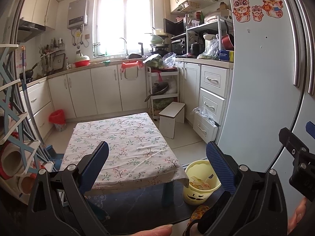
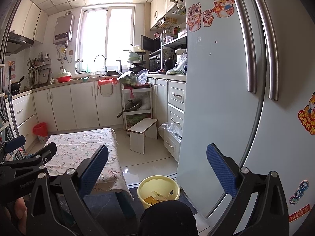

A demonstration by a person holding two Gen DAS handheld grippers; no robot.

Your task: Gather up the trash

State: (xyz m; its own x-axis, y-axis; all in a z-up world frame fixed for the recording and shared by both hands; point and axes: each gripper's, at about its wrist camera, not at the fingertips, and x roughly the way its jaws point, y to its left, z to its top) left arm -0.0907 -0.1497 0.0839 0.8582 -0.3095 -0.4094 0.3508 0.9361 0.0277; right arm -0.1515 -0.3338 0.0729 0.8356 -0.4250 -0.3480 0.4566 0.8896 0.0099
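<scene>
A yellow trash bin (image 1: 200, 184) stands on the floor by the low table's near right corner, with orange and pale scraps inside. It also shows in the right wrist view (image 2: 158, 189). The low table (image 1: 126, 145) wears a floral cloth with nothing on it; it also shows in the right wrist view (image 2: 82, 153). My left gripper (image 1: 157, 157) is open and empty, held above the table's near edge. My right gripper (image 2: 157, 159) is open and empty, above the bin. Each gripper shows at the edge of the other's view.
A large fridge (image 2: 226, 98) stands close on the right. A small white stool (image 1: 172, 118) sits beyond the table. A red-lined bin (image 1: 58, 120) stands by the left cabinets. A rack (image 1: 13, 137) is at the far left. A dark mat (image 1: 137, 206) lies under the table.
</scene>
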